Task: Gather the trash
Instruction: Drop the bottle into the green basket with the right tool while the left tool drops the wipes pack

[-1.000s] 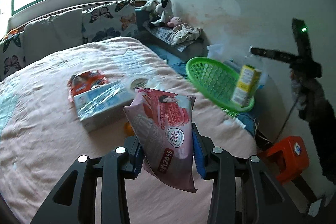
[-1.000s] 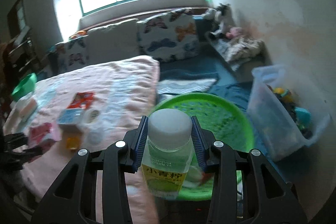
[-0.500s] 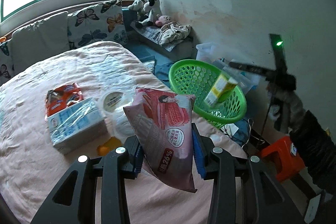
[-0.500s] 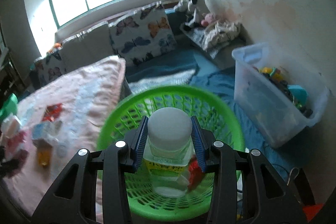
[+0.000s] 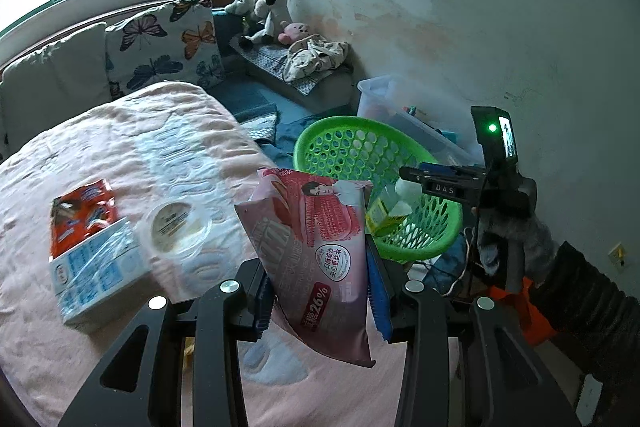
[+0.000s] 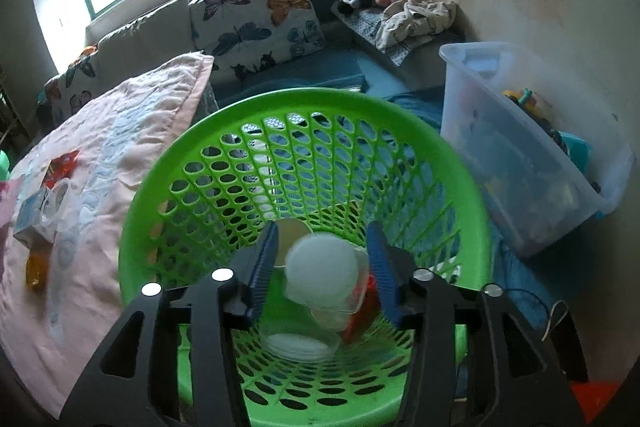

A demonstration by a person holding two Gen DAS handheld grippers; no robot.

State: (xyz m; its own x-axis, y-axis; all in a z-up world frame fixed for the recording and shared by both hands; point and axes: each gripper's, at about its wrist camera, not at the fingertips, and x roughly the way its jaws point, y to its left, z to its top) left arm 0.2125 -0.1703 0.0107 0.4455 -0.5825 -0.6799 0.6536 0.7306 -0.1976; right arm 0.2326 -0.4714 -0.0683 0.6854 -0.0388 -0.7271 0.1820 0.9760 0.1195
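My left gripper (image 5: 318,289) is shut on a pink snack packet (image 5: 316,247) and holds it above the pink bed. The green mesh basket (image 5: 348,147) stands off the bed's right edge. My right gripper (image 6: 322,269) is open over the green basket (image 6: 168,171). A clear bottle with a white cap (image 6: 322,267) sits between the spread fingers, tilted down inside the basket, untouched by the pads. The bottle (image 5: 390,213) also shows in the left wrist view, lying in the basket under the right gripper (image 5: 416,173).
On the bed (image 5: 132,131) lie a red packet (image 5: 82,213), a blue and white carton (image 5: 96,273) and a clear round lid (image 5: 178,223). A clear storage bin (image 6: 520,155) stands right of the basket. An orange stool (image 5: 528,315) is on the floor.
My right gripper moved over the basket, tipped down and opened; the bottle has left its pads and dropped inside. My left gripper carried the pink packet right, towards the basket.
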